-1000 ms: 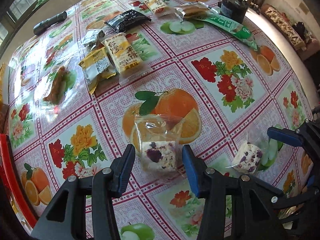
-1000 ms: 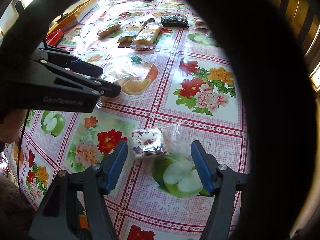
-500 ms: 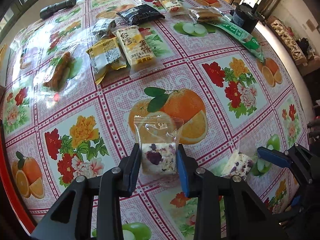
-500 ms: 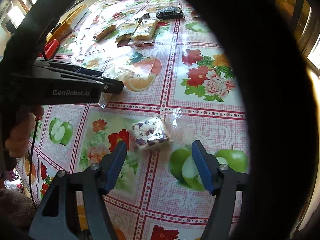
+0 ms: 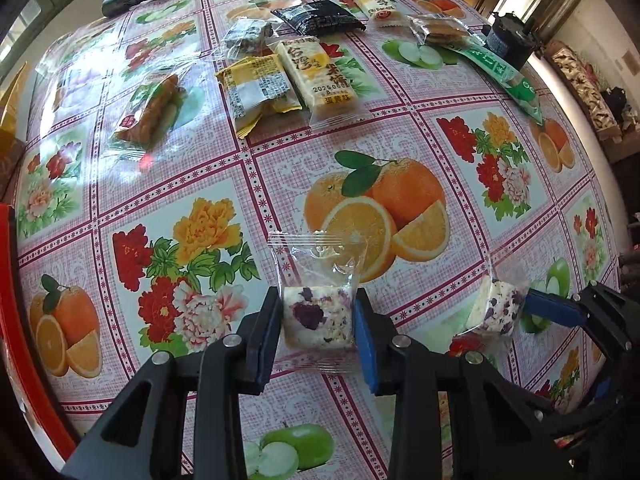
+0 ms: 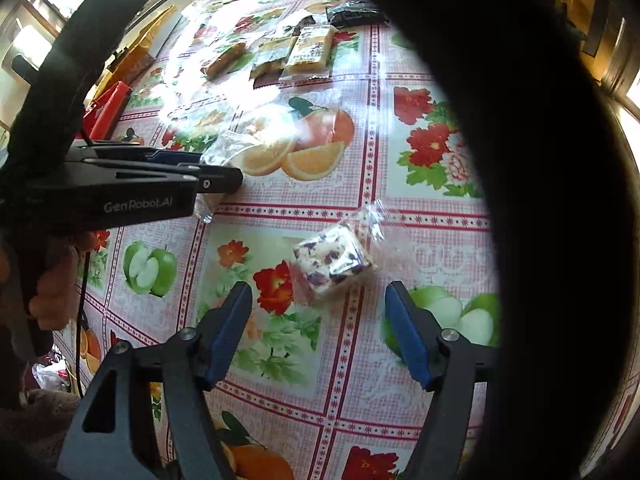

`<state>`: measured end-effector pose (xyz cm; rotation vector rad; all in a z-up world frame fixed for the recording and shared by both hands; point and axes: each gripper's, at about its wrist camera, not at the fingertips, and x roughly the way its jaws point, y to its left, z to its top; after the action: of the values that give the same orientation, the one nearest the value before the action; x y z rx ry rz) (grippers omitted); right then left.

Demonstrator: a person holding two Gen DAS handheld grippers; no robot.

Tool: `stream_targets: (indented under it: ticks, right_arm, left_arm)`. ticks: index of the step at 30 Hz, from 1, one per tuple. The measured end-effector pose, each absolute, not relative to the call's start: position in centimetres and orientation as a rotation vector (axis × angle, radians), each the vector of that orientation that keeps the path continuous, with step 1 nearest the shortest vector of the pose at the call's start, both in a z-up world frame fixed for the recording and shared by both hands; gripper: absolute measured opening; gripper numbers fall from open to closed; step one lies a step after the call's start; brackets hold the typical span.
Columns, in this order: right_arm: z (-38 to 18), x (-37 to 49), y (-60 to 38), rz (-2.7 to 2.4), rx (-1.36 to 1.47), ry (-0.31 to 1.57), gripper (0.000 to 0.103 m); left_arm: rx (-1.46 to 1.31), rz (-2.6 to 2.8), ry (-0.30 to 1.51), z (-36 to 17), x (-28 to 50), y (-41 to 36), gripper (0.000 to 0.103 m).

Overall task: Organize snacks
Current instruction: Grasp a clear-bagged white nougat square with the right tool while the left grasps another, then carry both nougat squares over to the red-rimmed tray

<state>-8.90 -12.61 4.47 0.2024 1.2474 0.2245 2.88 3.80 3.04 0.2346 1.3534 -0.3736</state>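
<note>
Clear-wrapped nougat (image 5: 318,316) pinched in left gripper (image 5: 316,334) jaws, right gripper (image 6: 320,334) jaws apart

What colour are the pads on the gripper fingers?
Blue pads on black fingers, clearest in the right wrist view.

Black tongs with blue pads, one set in each of our hands

Our left tongs (image 5: 316,334) had black plastic arms with triangular cut-outs, round silver screws at the joints and flat blue pads (image 5: 365,346) lining the inner faces. Our right tongs (image 6: 318,328) were built alike: black arms, a silver screw on each, and long blue pads (image 6: 408,338) on both fingers. Seen side-on from the right wrist, the left tongs' black body carried the pale lettering "GenRobot.AI", and a thin black cable hung below it. A broad black curved housing filled much of that view's right side.
</note>
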Motion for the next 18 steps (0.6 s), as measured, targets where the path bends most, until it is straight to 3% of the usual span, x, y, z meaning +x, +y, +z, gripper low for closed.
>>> stream_targets:
  ticks: [5,9,10,12,14,18]
  right_arm:
    - [4.1,-6.9,-12.7,0.188,0.232,1.253,0.071]
    - [3.8,-6.3,-10.6,0.146,0.087,1.234,0.069]
    - [3.7,-6.4,-10.1,0.144,0.054,1.222,0.067]
    - [3.6,-6.5,-9.1,0.138,-0.048,1.194,0.044]
    - [3.6,-6.5,-9.1,0.148,-0.055,1.179,0.035]
    - [3.6,-6.7,-10.2,0.151,-0.017,1.161,0.032]
  left_arm:
    - [0.218,-0.366,1.355,3.0,2.4,4.7,0.035]
    - [0.198,-0.361,1.354,2.8,2.5,5.8,0.035]
    - [0.197,-0.361,1.352,2.8,2.4,6.1,0.034]
    - [0.195,-0.358,1.345,2.8,2.0,6.3,0.034]
    - [0.180,-0.357,1.338,3.0,1.5,6.7,0.034]
    - [0.150,-0.366,1.329,3.3,0.3,7.0,0.032]
